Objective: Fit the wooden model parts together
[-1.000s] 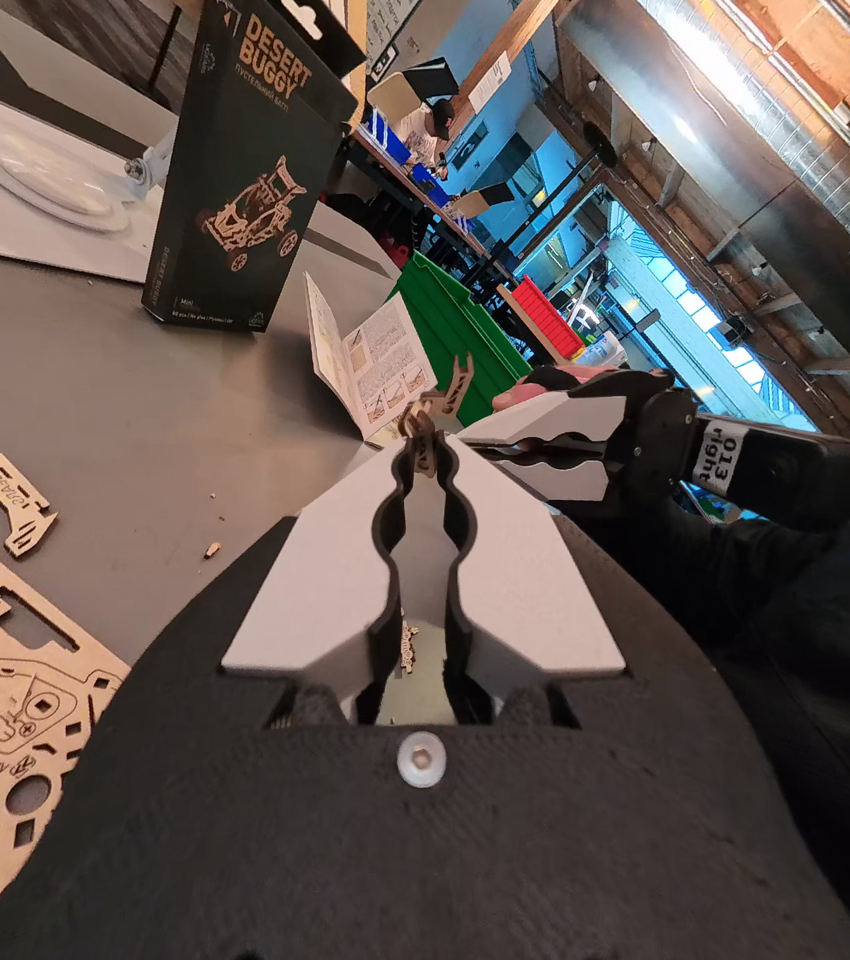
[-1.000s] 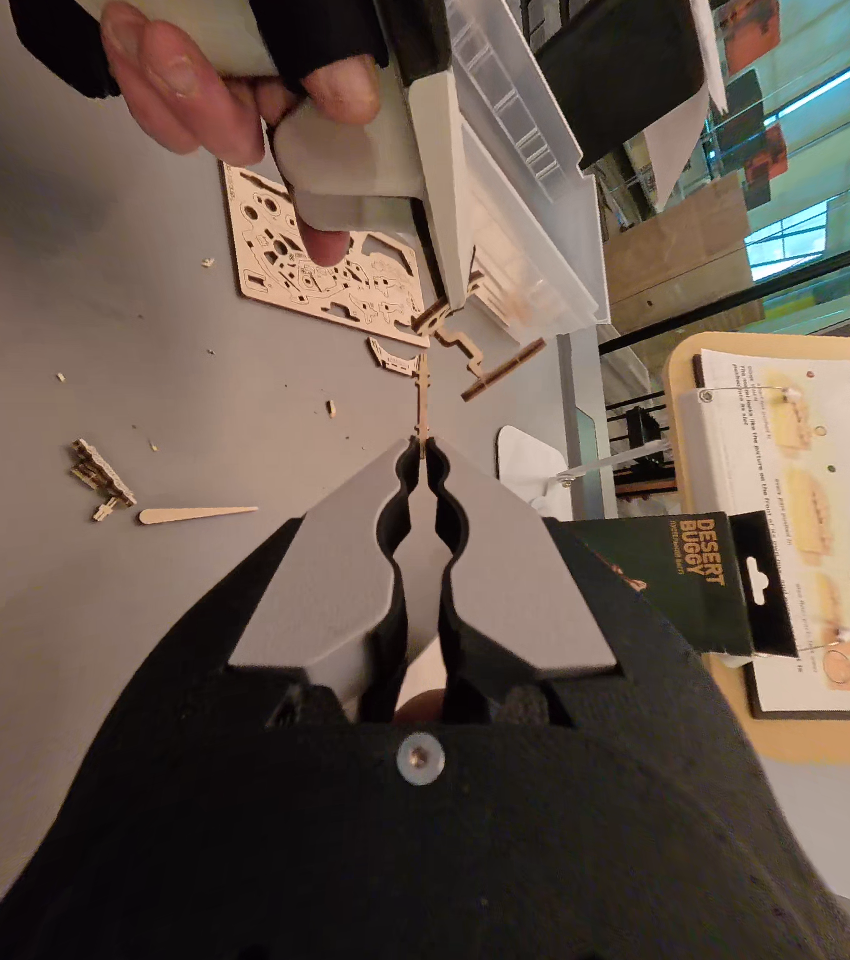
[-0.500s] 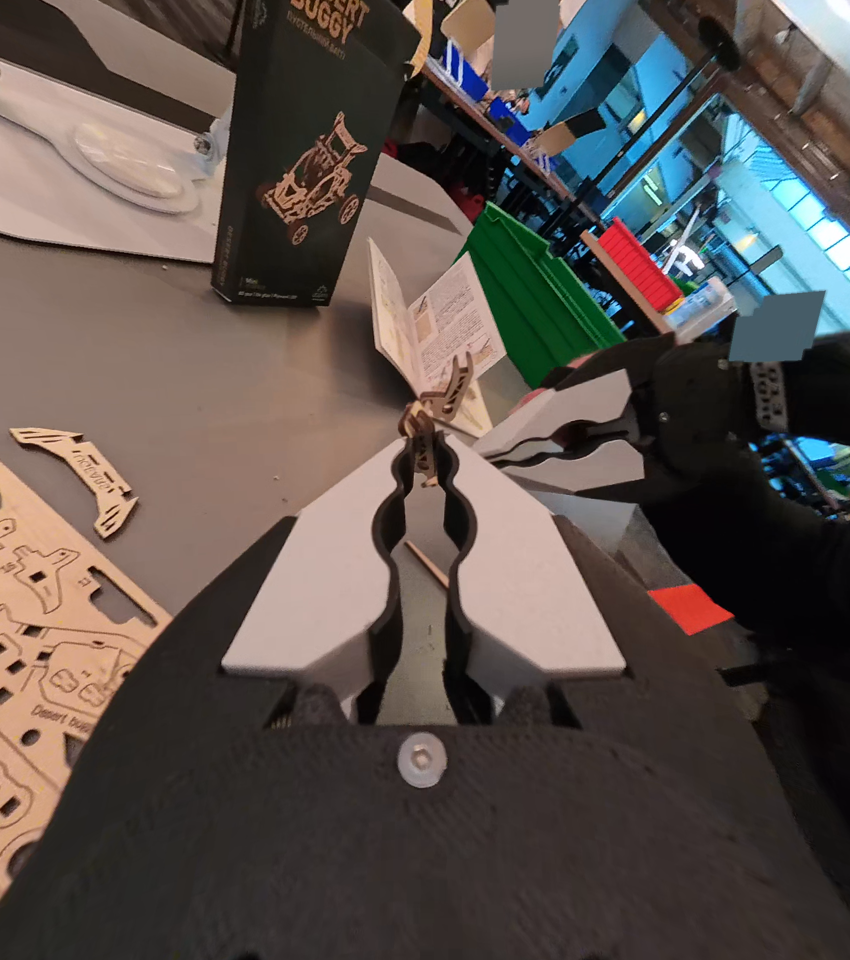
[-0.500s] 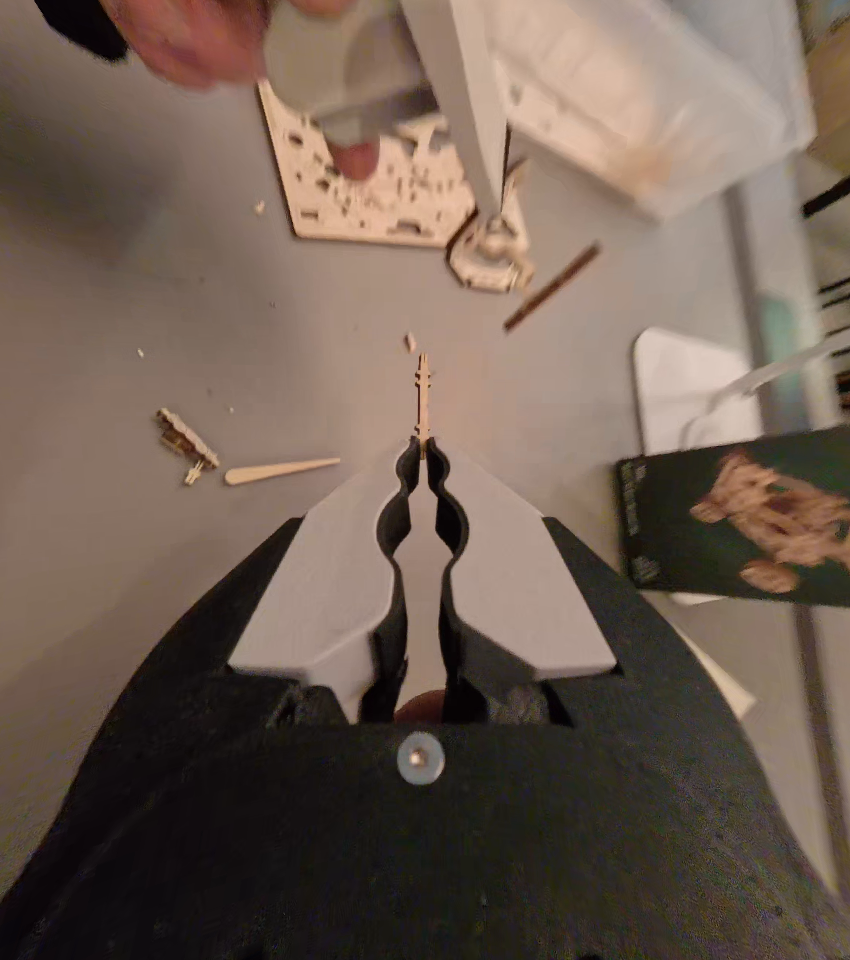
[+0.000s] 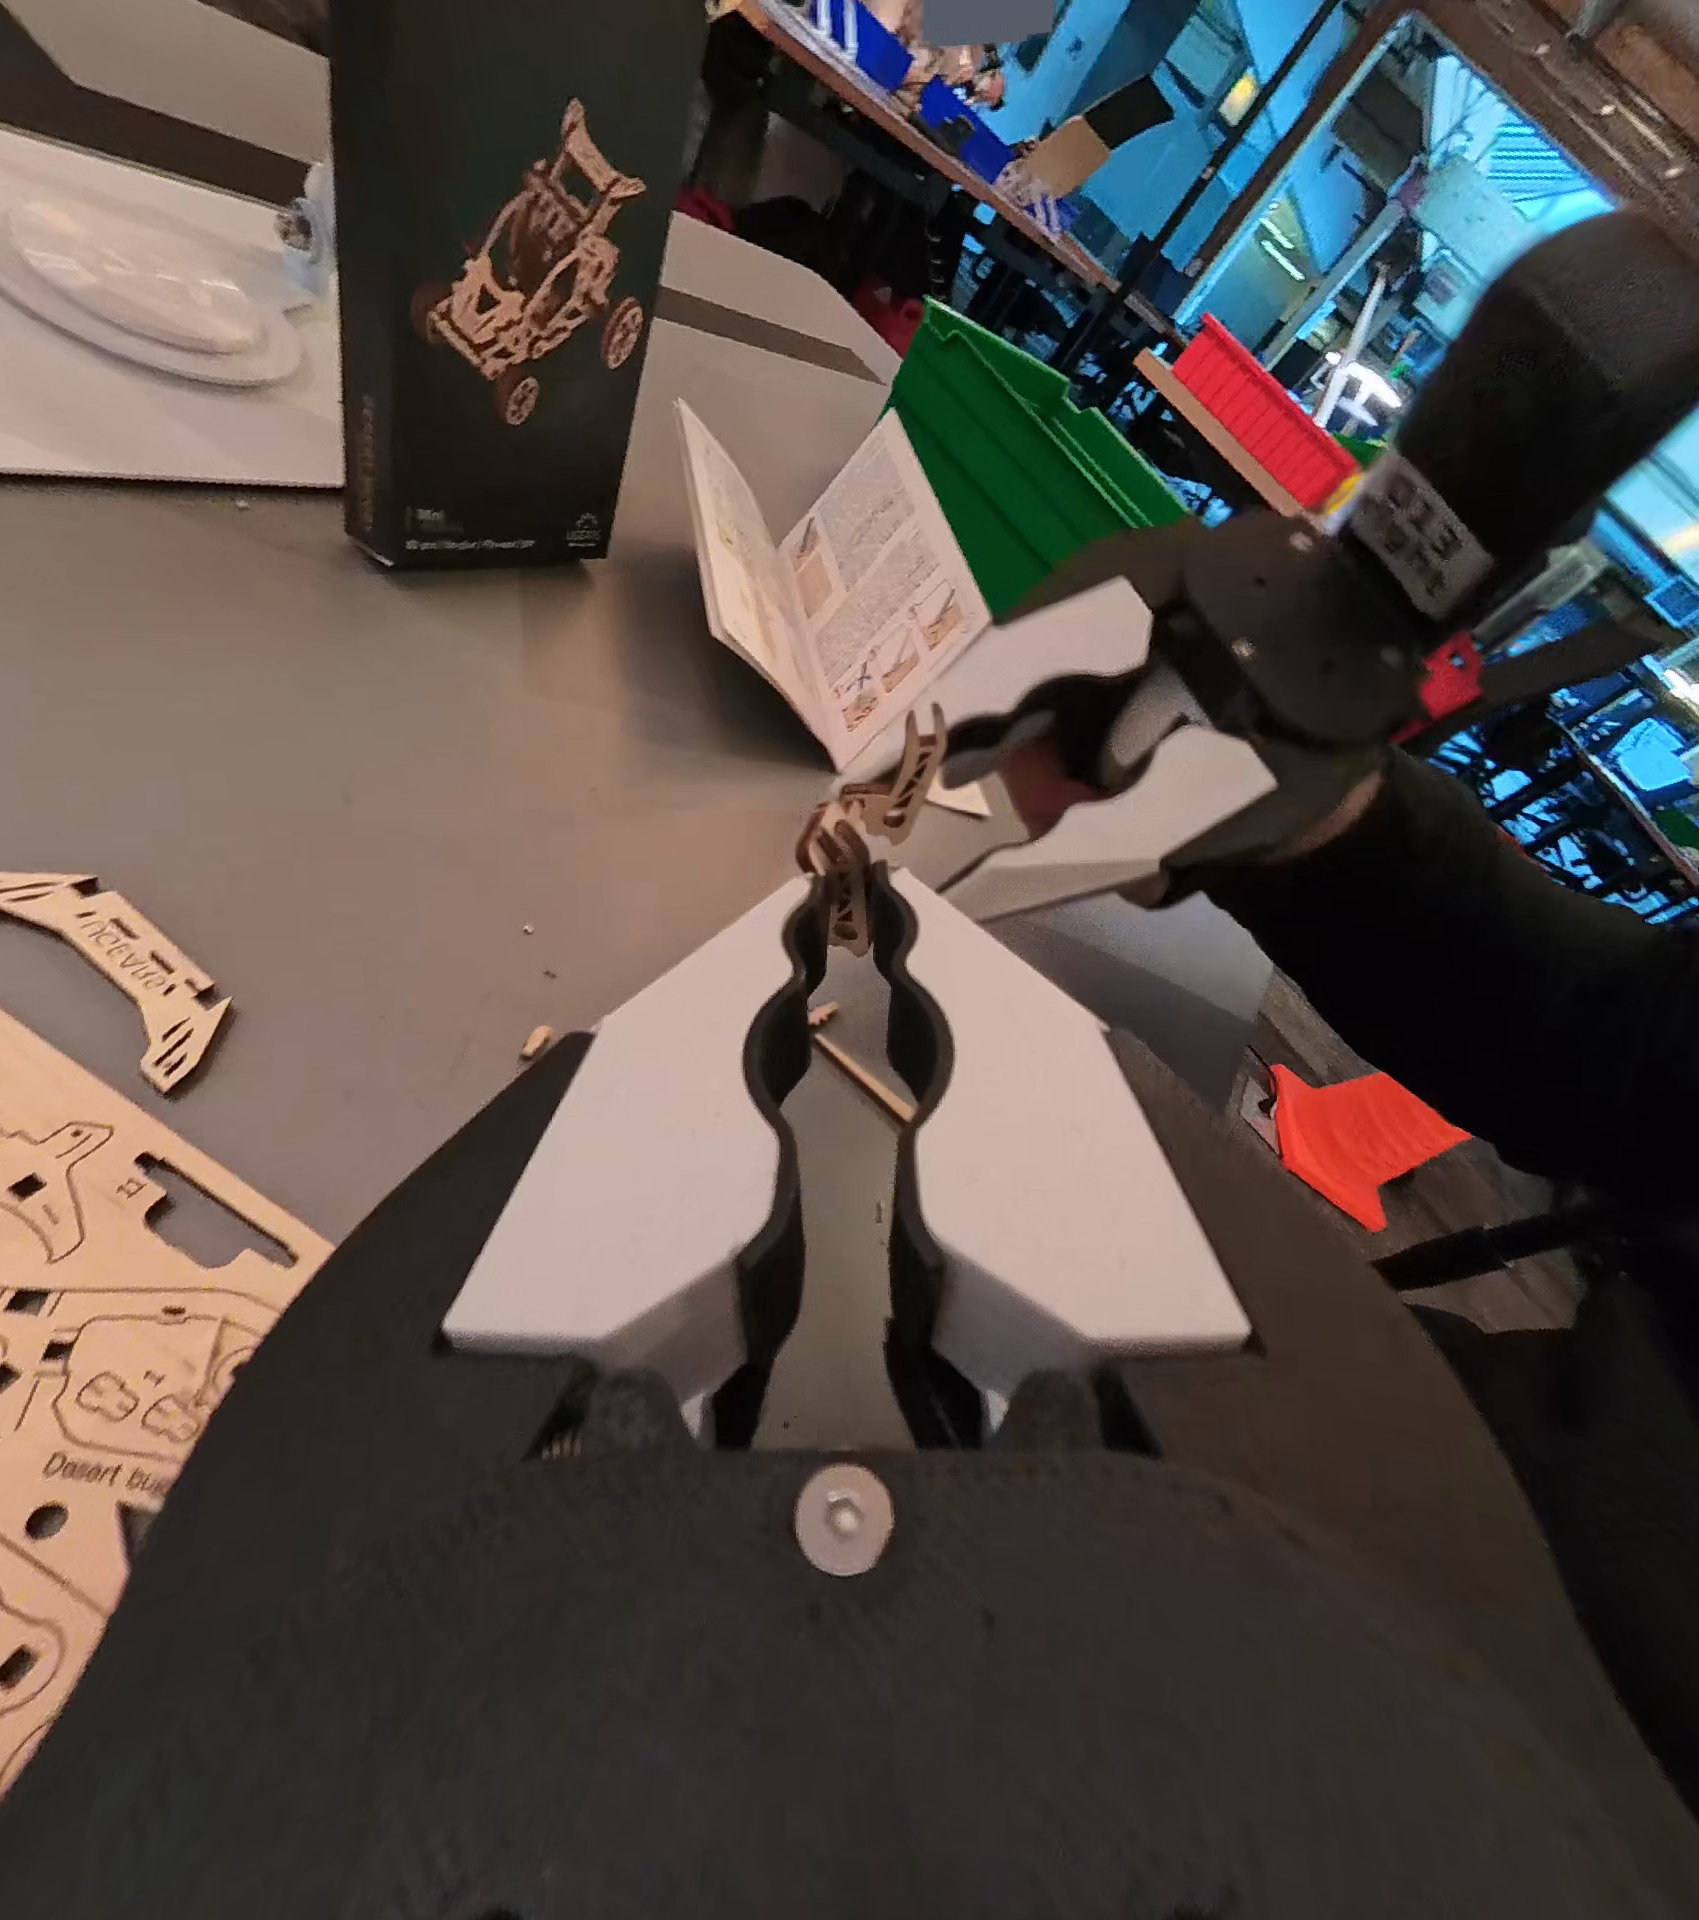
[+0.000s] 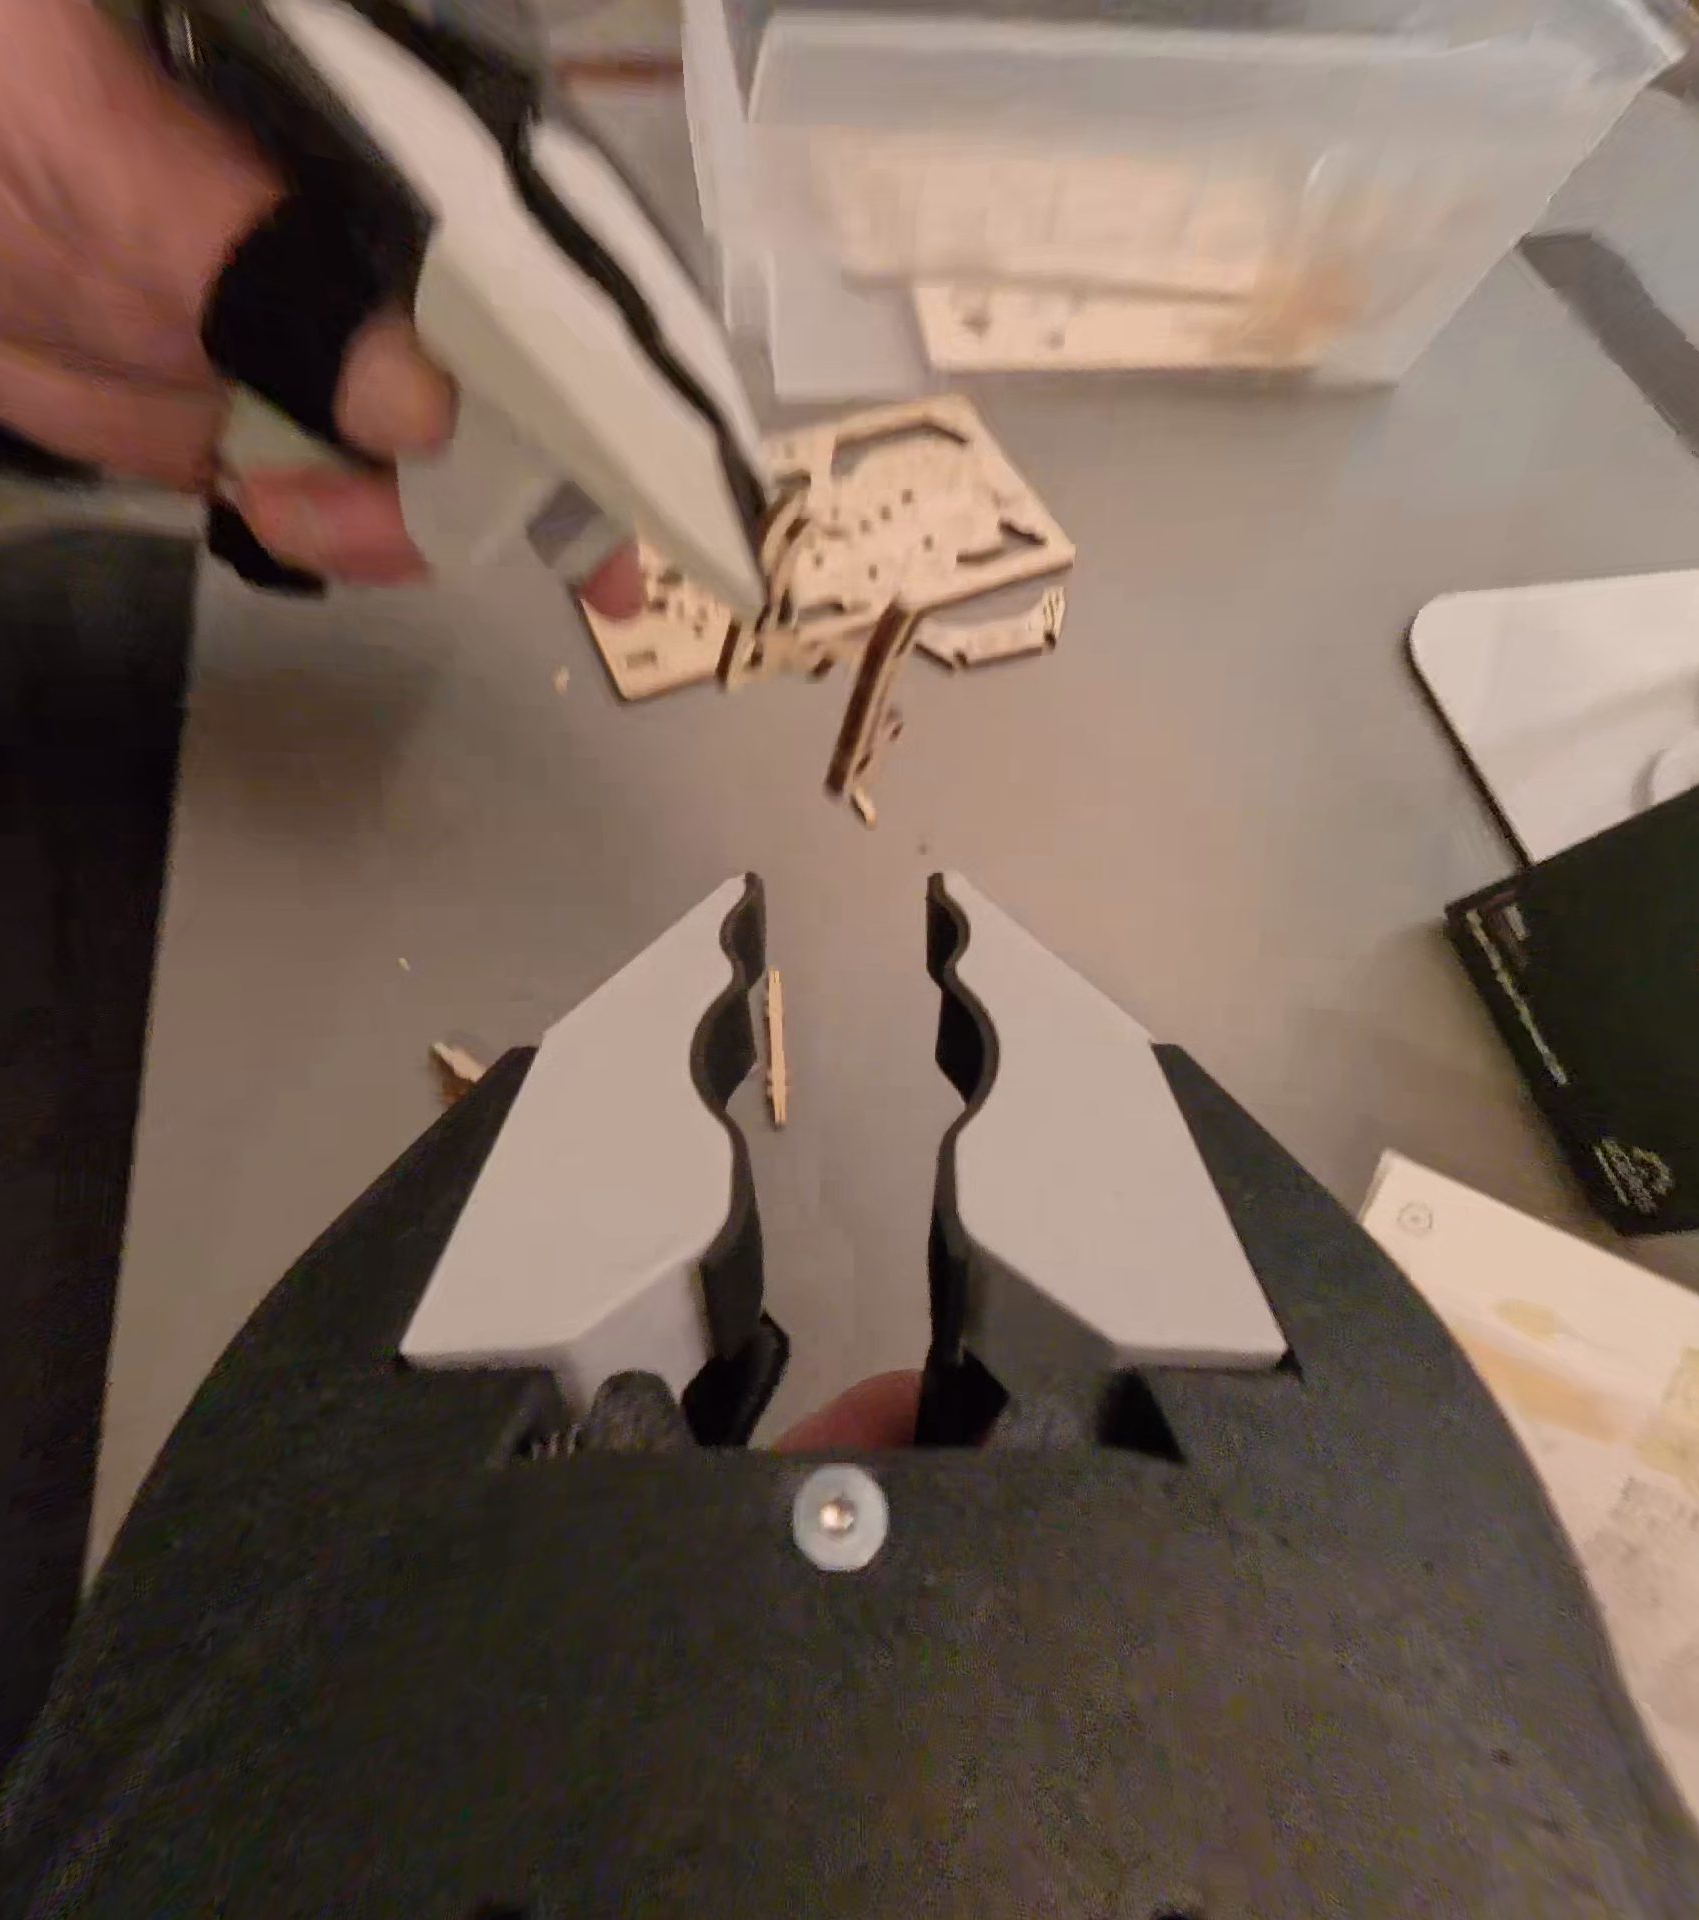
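Presently on a grey table (image 5: 201, 727):

- Left gripper (image 5: 843, 902): pads (image 5: 803, 935) pressed on a small wooden model assembly (image 5: 866, 821), held clear of the table. The assembly's lower end is hidden between the fingers.
- Right gripper (image 6: 845, 894): fingers spread wide, nothing between the pads. In the left wrist view it sits just beside the assembly; whether it touches the wood cannot be told there.
- Thin wooden strip (image 6: 775, 1049): lying on the table, seen through the right gripper's gap, close by one finger, partly covered.
- Loose curved wooden part (image 5: 107, 956): flat on the table, near the punched wooden sheet (image 5: 14, 1299), which is cut off by the picture's edge and by the gripper body.
- Dark model box (image 5: 502, 270): upright toward the far edge; top cut off.
- Open instruction booklet (image 5: 824, 582): standing on its edges beyond the assembly.
- Clear plastic bin (image 6: 1136, 187): blurred; the pale wooden sheets inside are hard to make out.
- Person's hand (image 6: 76, 291): motion-blurred, gripping the left gripper's handle.
- Green bins (image 5: 1011, 457), off the table's far corner.
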Tool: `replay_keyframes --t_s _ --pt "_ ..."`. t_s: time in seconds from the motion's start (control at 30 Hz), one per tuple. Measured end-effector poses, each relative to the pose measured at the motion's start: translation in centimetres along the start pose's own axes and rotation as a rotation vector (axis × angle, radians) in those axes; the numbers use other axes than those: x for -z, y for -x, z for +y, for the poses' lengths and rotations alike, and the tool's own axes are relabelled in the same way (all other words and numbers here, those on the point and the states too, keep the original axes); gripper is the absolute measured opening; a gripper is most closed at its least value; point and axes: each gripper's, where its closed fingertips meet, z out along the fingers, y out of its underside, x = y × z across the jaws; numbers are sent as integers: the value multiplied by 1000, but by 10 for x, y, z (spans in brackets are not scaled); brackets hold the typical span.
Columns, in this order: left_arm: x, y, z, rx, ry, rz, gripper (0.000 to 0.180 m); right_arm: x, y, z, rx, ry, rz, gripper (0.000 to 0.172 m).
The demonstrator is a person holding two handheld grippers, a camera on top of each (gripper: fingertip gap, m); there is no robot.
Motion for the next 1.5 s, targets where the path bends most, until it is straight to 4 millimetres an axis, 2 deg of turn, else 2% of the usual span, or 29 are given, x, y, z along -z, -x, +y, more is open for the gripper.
replay_keyframes --t_s 0.1,0.2,0.3,0.37,0.43,0.67,0.77,0.87,0.97,1.03,1.1,1.13,1.2,1.27,1.4,1.5 --pt "-2 -6 2 -40 17 17 5 4 2 -24 -66 -132 -116 32" --pt "-2 -12 1 -60 15 44 5 8 10 -34 -132 -200 -265 30" --pt "-1 -16 -1 -74 6 64 5 8 14 -31 -159 -191 -342 28" --pt "0 -19 -2 -84 4 78 5 9 13 -35 -188 -217 -367 22" --pt "1 -20 -3 -90 1 82 5 11 11 -36 -192 -233 -371 15" --pt "3 -12 -4 -93 -7 55 5 12 6 -35 -215 -222 -339 14" --pt "6 -6 -5 -81 -18 36 5 4 -7 -17 -207 -120 -231 14" --pt "9 -1 -6 -69 -26 26 5 -10 -25 23 -91 119 -48 14" --pt "9 3 -4 -66 -20 18 5 -20 -29 55 -19 288 16 15" --pt "9 5 -3 -63 -17 14 6 -25 -25 68 -7 346 6 26" --pt "11 6 -2 -60 -17 13 6 -24 -24 63 -9 320 5 40" --pt "12 7 -3 -57 -19 12 5 -20 -28 61 13 320 38 40" --pt "13 8 -4 -50 -24 13 5 -12 -24 50 54 283 45 25" --pt "13 9 -4 -47 -27 14 5 -5 -9 41 34 256 -21 18" --pt "12 7 -4 -38 -31 32 5 -11 7 58 29 326 -90 11" --pt "13 6 -4 -31 -35 37 5 -21 15 62 -12 313 -128 11"
